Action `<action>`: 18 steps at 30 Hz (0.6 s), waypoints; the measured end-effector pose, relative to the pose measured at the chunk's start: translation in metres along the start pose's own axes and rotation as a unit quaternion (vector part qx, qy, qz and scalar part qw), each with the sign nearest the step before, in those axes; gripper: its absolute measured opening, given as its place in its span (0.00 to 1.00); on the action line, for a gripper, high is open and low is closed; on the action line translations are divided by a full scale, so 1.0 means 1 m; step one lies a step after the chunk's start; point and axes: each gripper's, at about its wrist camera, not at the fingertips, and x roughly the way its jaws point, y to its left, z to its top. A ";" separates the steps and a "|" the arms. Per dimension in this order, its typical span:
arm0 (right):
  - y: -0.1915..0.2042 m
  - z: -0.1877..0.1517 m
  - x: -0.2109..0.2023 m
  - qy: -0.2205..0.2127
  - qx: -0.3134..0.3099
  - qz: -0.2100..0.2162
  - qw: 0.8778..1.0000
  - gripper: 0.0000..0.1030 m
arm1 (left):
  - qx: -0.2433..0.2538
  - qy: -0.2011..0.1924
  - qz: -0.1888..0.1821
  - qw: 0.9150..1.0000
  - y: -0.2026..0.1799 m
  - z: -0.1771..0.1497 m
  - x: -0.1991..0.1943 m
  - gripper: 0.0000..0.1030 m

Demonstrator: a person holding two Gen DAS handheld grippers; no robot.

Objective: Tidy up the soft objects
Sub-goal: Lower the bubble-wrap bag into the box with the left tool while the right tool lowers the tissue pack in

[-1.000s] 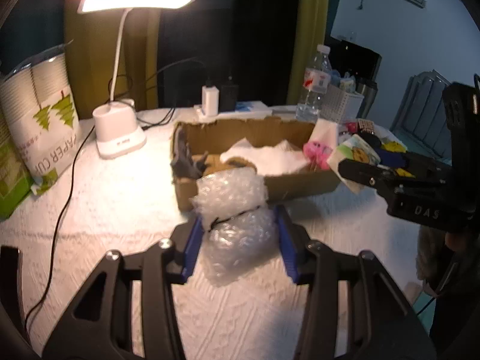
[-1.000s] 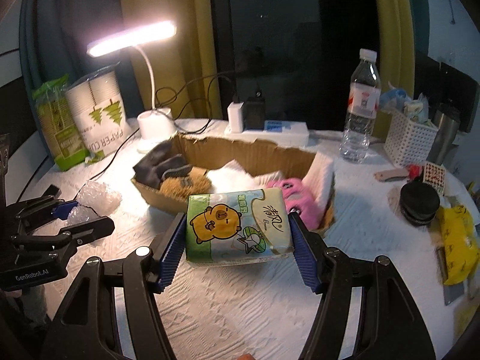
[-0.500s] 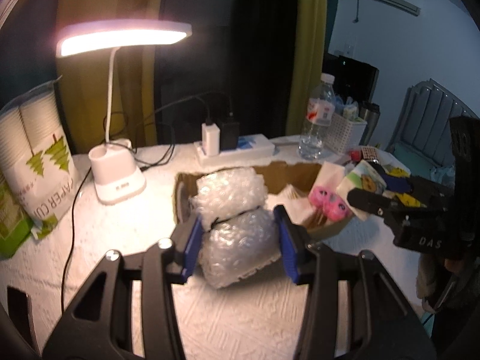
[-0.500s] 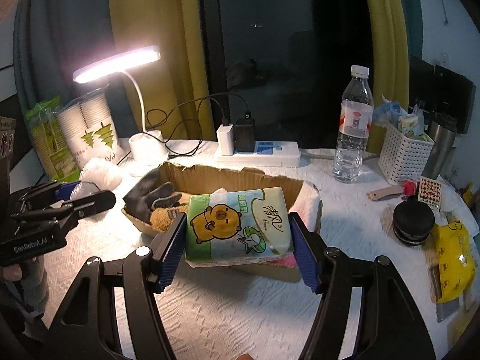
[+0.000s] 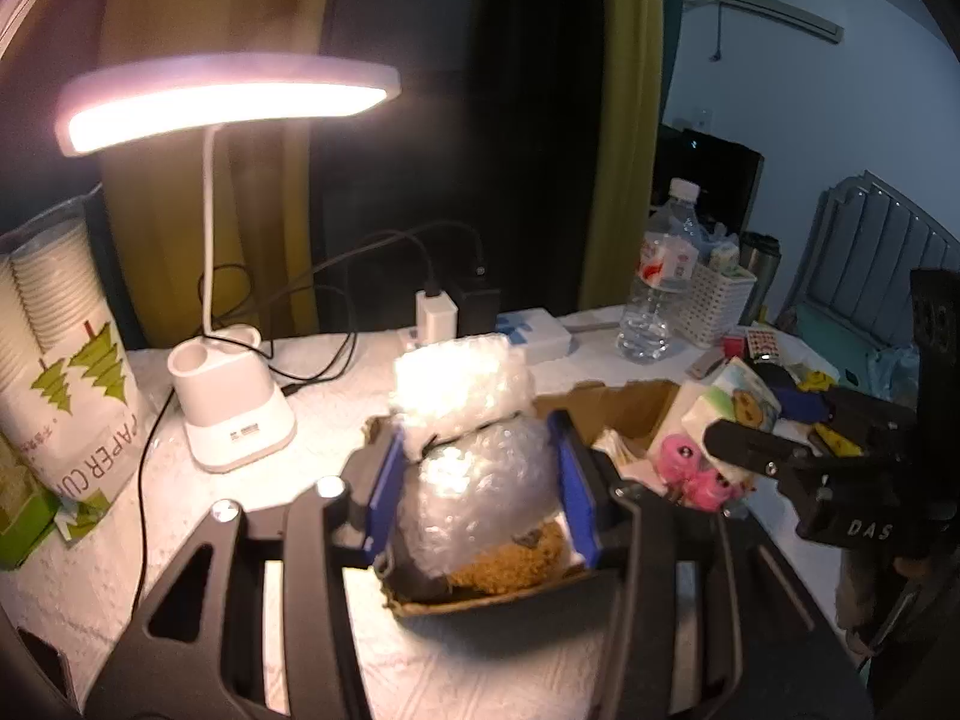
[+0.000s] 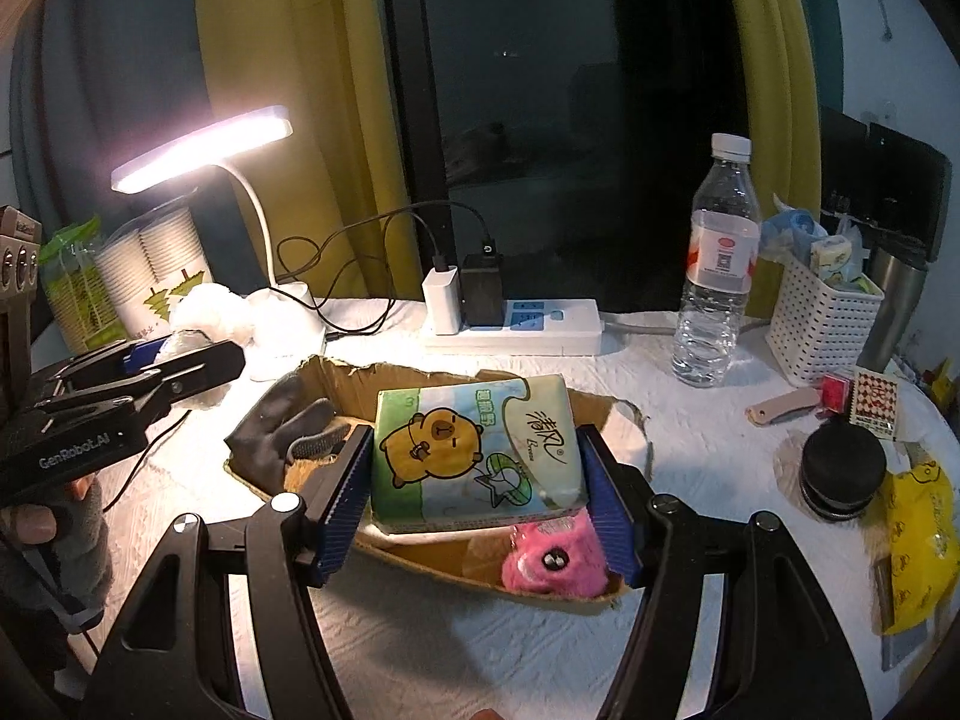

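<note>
My left gripper is shut on a bundle of bubble wrap and holds it above the left end of the cardboard box. My right gripper is shut on a tissue pack with a cartoon bear and holds it over the middle of the box. In the box lie a dark grey glove, a brown fuzzy thing, white cloth and a pink plush toy. The tissue pack and the right gripper also show at the right of the left wrist view.
A lit desk lamp and a sleeve of paper cups stand at the left. A power strip, a water bottle and a white basket stand behind the box. A black lid and a yellow bag lie at the right.
Both grippers have lifted and moved forward with their loads. The bubble wrap and the tissue pack now hang over the box instead of in front of it.
</note>
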 end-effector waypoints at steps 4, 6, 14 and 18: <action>0.003 0.007 0.010 0.001 0.000 0.007 1.000 0.67 | -0.004 -0.001 -0.003 1.000 0.006 0.003 0.012 0.46; 0.004 0.011 0.015 -0.001 -0.001 0.009 1.000 0.67 | -0.007 0.002 -0.004 1.000 0.008 0.005 0.019 0.46; 0.007 0.020 0.040 0.003 0.017 0.021 1.000 0.67 | -0.022 0.033 -0.017 0.999 0.017 -0.001 0.055 0.47; 0.011 0.019 0.055 0.013 0.019 0.028 0.999 0.67 | -0.024 0.047 -0.018 0.998 0.018 -0.006 0.068 0.49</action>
